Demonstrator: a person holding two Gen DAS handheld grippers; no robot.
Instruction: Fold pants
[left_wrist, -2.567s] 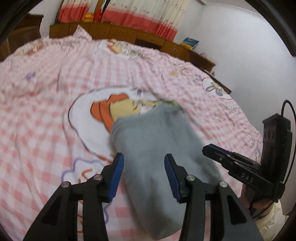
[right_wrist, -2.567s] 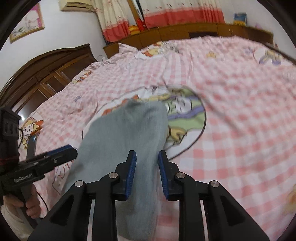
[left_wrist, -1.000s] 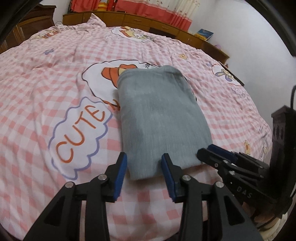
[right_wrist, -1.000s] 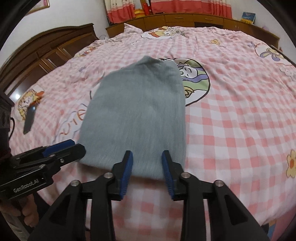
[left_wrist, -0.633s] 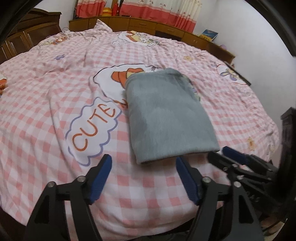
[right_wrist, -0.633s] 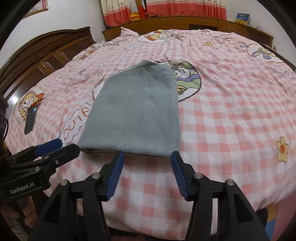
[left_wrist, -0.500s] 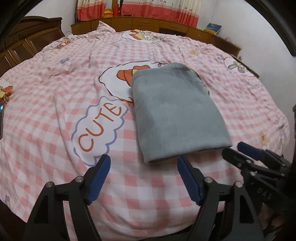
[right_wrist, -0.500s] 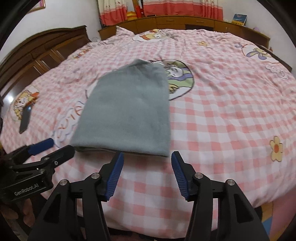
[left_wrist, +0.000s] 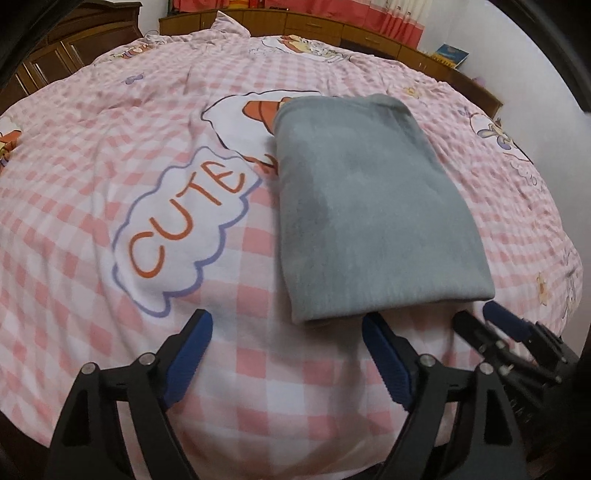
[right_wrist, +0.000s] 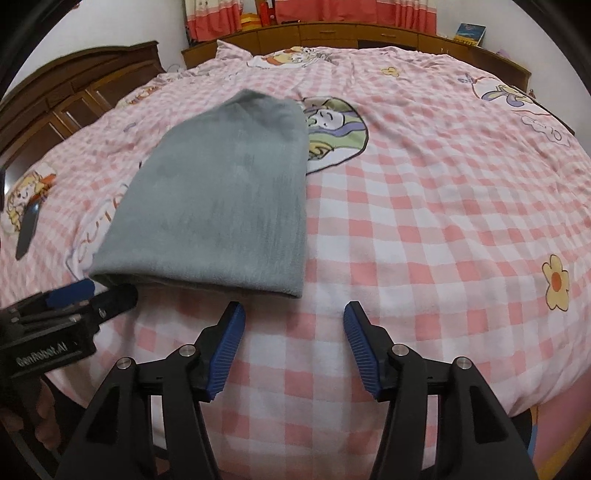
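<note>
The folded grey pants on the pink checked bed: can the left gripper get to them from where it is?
Probably yes. The folded grey pants lie flat on the pink checked bedspread, their near edge just ahead of the left gripper. Its jaws, just opened wider, stand empty, and nothing lies between.

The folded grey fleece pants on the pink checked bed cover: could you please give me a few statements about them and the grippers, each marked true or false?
1. The folded grey fleece pants lie flat on the pink checked bed cover. True.
2. The left gripper clamps the pants. False: its jaws, just opening, hold nothing.
3. The right gripper is open and empty. True.
4. The pants hide the orange word CUTE. False: they lie beside it.
</note>
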